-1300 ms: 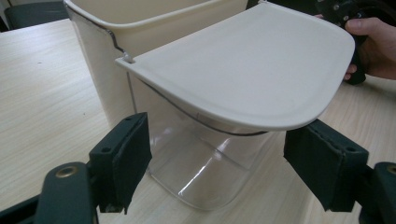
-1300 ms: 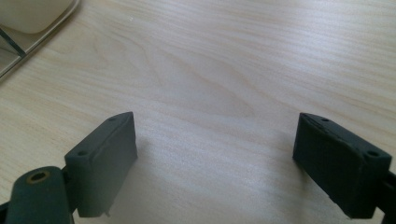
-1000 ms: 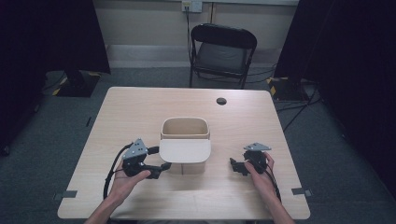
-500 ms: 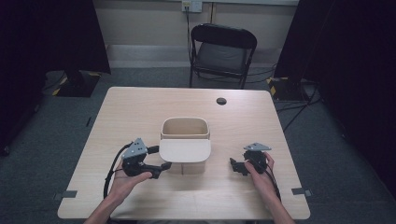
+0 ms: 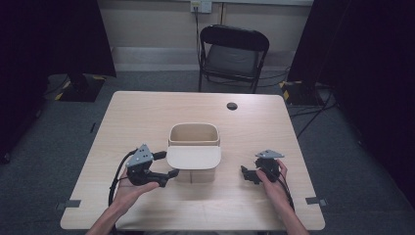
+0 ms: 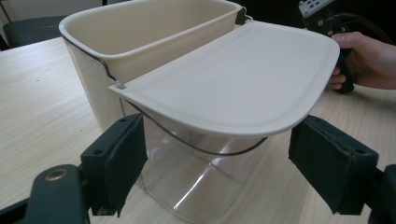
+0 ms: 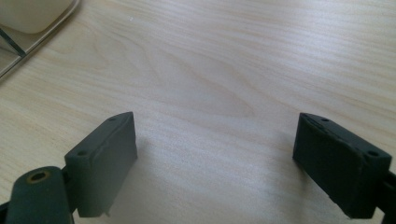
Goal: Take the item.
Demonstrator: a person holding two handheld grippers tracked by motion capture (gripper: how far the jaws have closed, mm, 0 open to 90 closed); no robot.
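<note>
My left gripper (image 6: 219, 172), fingers apart, faces the cream plastic bin's flat lid (image 6: 238, 79); light, rigid, slippery—I'd pinch its front rim.

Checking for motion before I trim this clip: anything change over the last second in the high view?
Nothing visibly changed. The left gripper sits open by the cream bin, its flap lid still lowered toward the person; the right gripper stays open over the bare table. Nothing was taken hold of or let go.
</note>
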